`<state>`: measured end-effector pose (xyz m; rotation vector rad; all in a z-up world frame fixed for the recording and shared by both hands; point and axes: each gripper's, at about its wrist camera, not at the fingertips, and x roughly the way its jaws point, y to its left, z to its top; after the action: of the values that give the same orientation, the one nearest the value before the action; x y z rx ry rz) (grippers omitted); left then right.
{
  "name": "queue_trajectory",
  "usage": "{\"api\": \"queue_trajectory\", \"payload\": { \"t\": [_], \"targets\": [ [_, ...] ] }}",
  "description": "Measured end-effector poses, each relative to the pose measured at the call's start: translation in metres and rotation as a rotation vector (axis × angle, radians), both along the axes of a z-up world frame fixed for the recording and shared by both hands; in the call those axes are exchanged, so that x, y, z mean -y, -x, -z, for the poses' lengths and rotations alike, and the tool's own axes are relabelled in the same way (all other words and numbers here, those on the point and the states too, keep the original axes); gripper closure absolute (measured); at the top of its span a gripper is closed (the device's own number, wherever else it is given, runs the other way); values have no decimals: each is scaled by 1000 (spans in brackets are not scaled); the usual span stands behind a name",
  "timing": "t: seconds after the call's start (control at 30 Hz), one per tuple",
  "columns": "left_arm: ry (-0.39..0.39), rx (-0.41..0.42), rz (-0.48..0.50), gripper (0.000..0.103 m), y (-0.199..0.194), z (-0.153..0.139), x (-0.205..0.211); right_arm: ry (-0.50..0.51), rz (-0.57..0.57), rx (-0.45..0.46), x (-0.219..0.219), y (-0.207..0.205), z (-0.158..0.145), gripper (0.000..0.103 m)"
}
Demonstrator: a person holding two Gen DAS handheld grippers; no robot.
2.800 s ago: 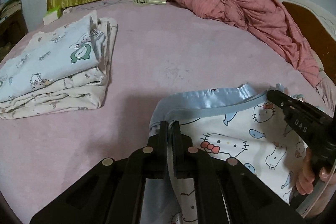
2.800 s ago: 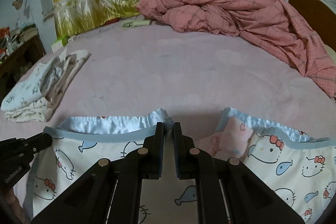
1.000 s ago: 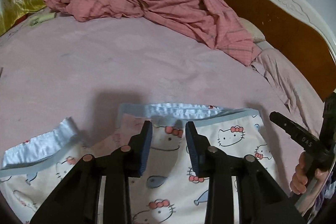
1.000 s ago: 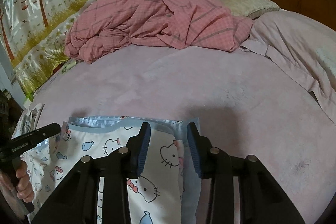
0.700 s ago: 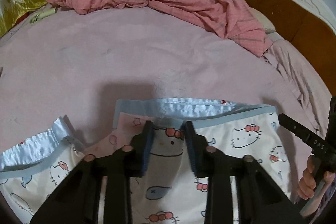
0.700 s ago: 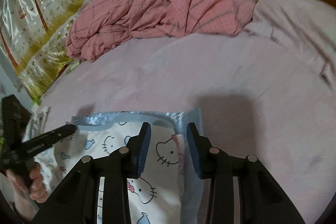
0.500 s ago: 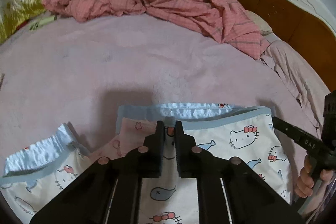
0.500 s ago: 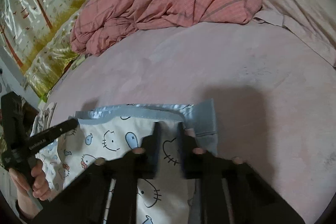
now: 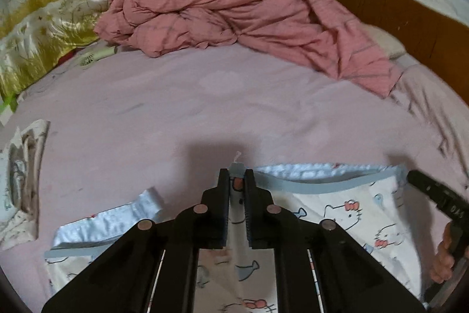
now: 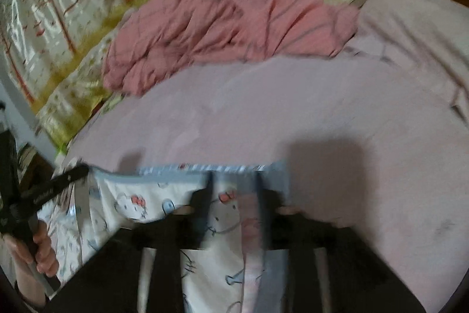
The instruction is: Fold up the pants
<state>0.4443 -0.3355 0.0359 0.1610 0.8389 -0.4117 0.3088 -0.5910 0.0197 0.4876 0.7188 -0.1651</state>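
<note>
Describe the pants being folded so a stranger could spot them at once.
On the wide pink bed sheet, look at the near edge, in front of the heaped pink checked quilt. The white cartoon-cat print pants lie there; their shiny pale-blue waistband distinguishes them from the folded clothes pile.

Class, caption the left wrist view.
Left tool pinching the pants waistband on a pink bed.

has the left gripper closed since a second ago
Yes. The left gripper, open over the cat-print pants a second ago, now pinches their blue waistband edge against the pink bedsheet.
</note>
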Motion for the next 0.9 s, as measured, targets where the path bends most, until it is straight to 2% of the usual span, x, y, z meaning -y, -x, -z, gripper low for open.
{"api": "queue_trajectory", "payload": {
  "t": [0.1,0.17,0.23,0.37,0.4,0.43,0.47,0.57,0.63,0.67,0.7,0.77,0.9],
  "targets": [
    [-32,9,6,95,2,8,-2,57,-18,4,-12,-4,-2,58],
    [-41,9,3,95,3,12,-2,28,-46,19,-15,-5,-1,61],
    [-36,1,0,95,3,15,-4,16,-58,12,-19,-10,2,67],
    [3,-9,7,95,1,15,-5,17,-102,-20,-28,-18,12,69],
    [11,-8,10,95,1,15,-6,28,-107,-25,-30,-20,13,75],
    [20,-7,14,95,1,14,-6,45,-108,-34,-33,-20,13,97],
    [36,-10,20,95,1,13,-6,65,-105,-48,-34,-21,14,102],
    [100,-43,49,93,1,11,-5,125,-31,-25,-30,-14,6,102],
    [110,-55,76,82,2,11,0,110,3,4,-22,-7,-1,102],
    [96,-48,73,68,3,11,3,106,29,9,-17,-3,-4,102],
    [79,-36,66,61,3,12,6,113,50,6,-13,-1,-6,102],
    [66,-43,67,60,1,16,9,133,72,-29,-9,-1,-5,102],
    [107,-95,64,54,-4,24,4,172,132,-144,-1,-9,10,103]
  ]
}}
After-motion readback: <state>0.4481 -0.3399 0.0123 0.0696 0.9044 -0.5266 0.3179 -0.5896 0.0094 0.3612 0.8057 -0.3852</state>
